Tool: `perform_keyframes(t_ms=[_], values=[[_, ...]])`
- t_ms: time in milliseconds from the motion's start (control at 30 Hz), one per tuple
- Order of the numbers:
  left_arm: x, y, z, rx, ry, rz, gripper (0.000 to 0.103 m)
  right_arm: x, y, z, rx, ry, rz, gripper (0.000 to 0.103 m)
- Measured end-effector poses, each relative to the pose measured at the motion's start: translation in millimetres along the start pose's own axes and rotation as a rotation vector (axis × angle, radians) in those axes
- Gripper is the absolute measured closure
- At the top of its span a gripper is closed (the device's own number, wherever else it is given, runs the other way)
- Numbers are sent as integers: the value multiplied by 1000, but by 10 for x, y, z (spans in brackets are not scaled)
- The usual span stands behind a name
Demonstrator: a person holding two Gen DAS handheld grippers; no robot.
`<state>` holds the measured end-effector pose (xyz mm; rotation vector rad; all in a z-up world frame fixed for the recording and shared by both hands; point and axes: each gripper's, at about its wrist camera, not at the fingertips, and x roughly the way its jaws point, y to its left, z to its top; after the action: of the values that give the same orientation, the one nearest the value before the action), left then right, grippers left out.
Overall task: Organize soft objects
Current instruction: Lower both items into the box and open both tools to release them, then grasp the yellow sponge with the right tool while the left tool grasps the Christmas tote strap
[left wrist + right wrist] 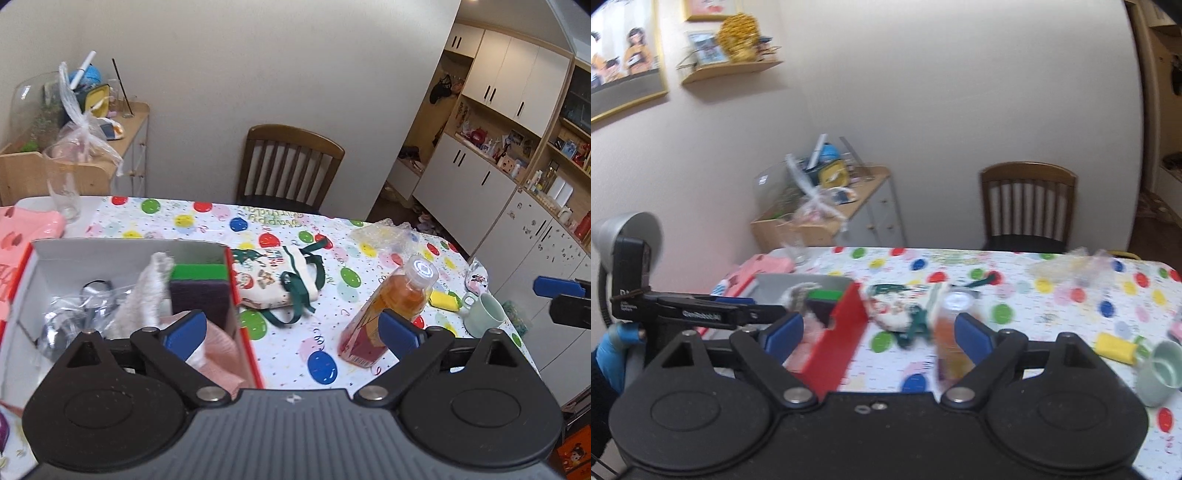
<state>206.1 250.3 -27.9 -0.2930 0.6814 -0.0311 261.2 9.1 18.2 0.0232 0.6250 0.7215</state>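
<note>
Left wrist view
Left gripper (291, 328): jaws spread wide, nothing between the blue pads; it hangs above the table's near edge
Box (236, 295): red outside, white inside, open on top, at the table's left side
In the box: a pink cloth (221, 343) at the near end, a dark purple and green sponge (199, 291) against the right wall, a white fluffy cloth (147, 291) and a crumpled clear bag (70, 317) further left
Pouch (280, 280): cream print with green straps, lying flat on the tablecloth (207, 218) just right of the box
Bottle (391, 302): orange liquid, clear cap, tilted, right of the pouch
Yellow sponge (445, 300): beside the pale green mug (484, 314) near the table's right edge
Right gripper (561, 295): only its tip shows at the frame's right edge

Right wrist view (blurred)
Right gripper (879, 336): jaws spread, nothing pinched
Left gripper (738, 314): over the box (842, 332), carried by a hand in a blue glove (613, 343)
Pouch (894, 306): between the box and the bottle (953, 339)
Yellow sponge (1115, 347) and mug (1160, 373): near the table's right edge
</note>
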Motion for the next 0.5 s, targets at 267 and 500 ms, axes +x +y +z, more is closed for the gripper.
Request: perform_keyframes(t_ms=[267, 500], values=[[445, -194, 253, -13, 34, 12, 2, -34, -808, -31, 26, 30, -73, 14], [905, -405, 575, 18, 82, 39, 2, 195, -1518, -65, 32, 93, -118, 14]])
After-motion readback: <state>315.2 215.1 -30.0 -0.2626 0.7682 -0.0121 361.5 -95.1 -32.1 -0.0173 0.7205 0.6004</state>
